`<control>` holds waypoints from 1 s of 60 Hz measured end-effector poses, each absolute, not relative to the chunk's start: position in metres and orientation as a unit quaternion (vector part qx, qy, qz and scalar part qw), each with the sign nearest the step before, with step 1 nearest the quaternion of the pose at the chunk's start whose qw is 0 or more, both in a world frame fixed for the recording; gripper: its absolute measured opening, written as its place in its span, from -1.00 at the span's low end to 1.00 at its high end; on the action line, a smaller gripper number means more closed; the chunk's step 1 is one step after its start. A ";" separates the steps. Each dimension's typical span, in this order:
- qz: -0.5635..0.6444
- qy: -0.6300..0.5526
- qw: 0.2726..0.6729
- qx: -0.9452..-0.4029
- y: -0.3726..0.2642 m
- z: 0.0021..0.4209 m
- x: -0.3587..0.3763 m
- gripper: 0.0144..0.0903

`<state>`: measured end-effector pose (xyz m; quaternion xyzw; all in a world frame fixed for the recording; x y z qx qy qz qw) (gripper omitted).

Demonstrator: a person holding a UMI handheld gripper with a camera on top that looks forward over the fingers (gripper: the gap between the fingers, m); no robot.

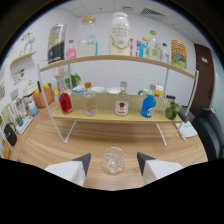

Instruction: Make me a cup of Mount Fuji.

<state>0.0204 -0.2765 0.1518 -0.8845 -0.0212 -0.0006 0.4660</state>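
Your gripper (113, 161) is held low over the wooden table (60, 142), and its two pale fingers with dark tips are spread wide apart. Nothing is clamped. Right between those fingertips stands the clear glass cup (113, 160), which seems to hold ice, though that is hard to make out. It rests on the table by its own weight, with a clear gap to each finger.

Look ahead of you and there is the white-framed wooden shelf unit (115, 114), well beyond the cup. On its lower board you have a row of four bottles, all upright: the bottle of red liquid (65, 101) at the left end, next the clear bottle with an orange cap (89, 102), then the clear bottle with a red and white label (121, 101), and last the blue bottle (148, 104). A dark green object (172, 110) sits at the right end of that board. Behind the bottles lie some white bowls (98, 90).

Up on the top board stand a large white bottle (119, 34), a tall clear jar (88, 36) beside it, a black and yellow packet (56, 44) further left, and a yellow and green packet (178, 53) over at the right end.
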 end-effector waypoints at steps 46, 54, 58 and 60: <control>0.030 -0.003 0.588 -0.808 -0.200 0.208 -0.055 0.87; 0.024 0.003 0.604 -0.796 -0.151 0.209 -0.056 0.81; 0.026 0.006 0.604 -0.796 -0.131 0.206 -0.058 0.68; 0.026 0.006 0.606 -0.795 -0.124 0.201 -0.059 0.58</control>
